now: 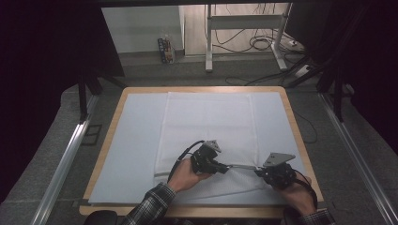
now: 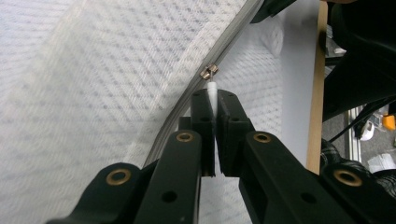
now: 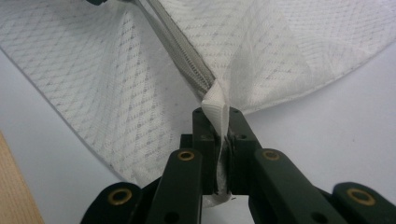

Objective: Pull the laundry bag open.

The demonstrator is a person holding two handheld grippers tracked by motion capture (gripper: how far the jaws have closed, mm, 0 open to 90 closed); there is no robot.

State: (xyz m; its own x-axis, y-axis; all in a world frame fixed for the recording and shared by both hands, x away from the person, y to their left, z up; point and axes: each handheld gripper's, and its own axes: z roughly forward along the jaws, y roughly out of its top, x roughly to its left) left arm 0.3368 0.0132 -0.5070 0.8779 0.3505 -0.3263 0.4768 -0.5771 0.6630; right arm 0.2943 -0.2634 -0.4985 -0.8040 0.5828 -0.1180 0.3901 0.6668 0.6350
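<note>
Low in the frame, your left gripper (image 2: 214, 109) is clamped on the white zipper pull (image 2: 213, 89) and your right gripper (image 3: 219, 122) on the mesh bag's corner (image 3: 215, 105).

From my end the white bag (image 1: 206, 126) looks like matt woven mesh cloth, its zipper (image 3: 180, 51) grey with a shiny metal slider (image 2: 208, 71). Jaws are matt black plastic with brass rivets; tabletop (image 1: 300, 136) edge is pale wood.
</note>
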